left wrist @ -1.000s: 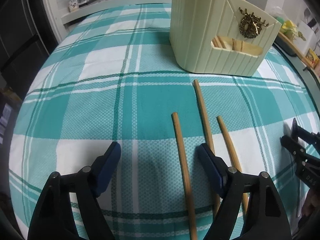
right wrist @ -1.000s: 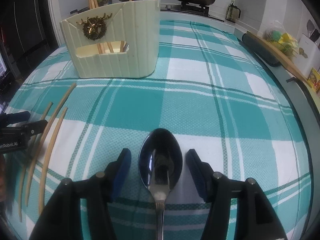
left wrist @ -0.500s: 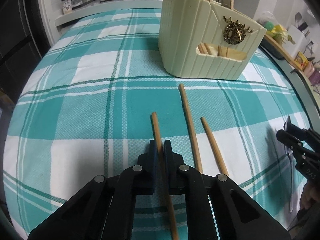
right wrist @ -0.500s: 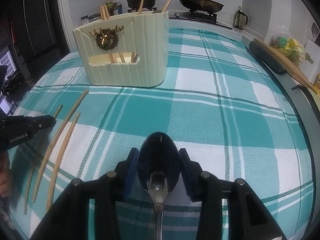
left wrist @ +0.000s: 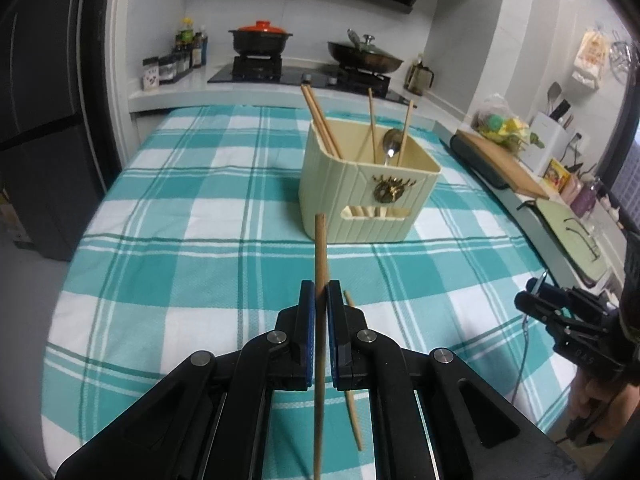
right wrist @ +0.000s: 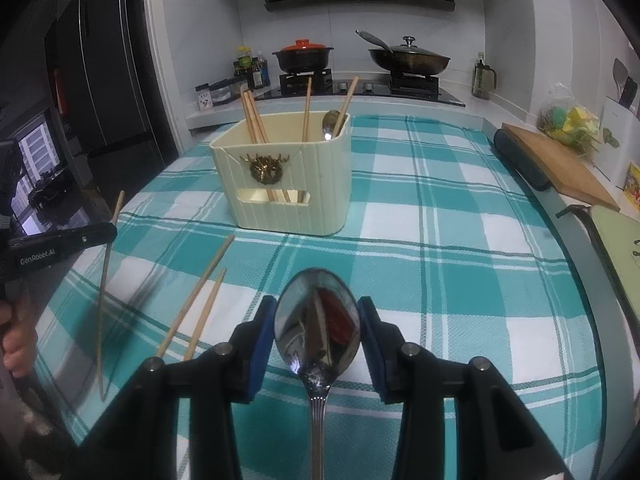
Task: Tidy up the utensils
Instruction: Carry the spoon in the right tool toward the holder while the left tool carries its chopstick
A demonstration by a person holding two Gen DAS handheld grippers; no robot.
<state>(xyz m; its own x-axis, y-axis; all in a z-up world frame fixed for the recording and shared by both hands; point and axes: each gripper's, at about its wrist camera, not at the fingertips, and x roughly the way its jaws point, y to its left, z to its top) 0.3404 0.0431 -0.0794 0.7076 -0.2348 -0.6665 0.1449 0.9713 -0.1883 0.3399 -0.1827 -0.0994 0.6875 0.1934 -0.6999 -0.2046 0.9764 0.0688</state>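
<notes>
Chopstick (left wrist: 320,264) sits clamped in the left gripper (left wrist: 319,312), lifted above the checked tabletop (left wrist: 180,220); the right gripper (right wrist: 318,328) grips a spoon (right wrist: 317,320), with the cream holder (right wrist: 288,176) beyond.

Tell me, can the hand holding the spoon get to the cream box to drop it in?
Probably yes. The right gripper holds the spoon, and only bare checked cloth lies between it and the cream box, whose top is open with room beside the chopsticks.
</notes>
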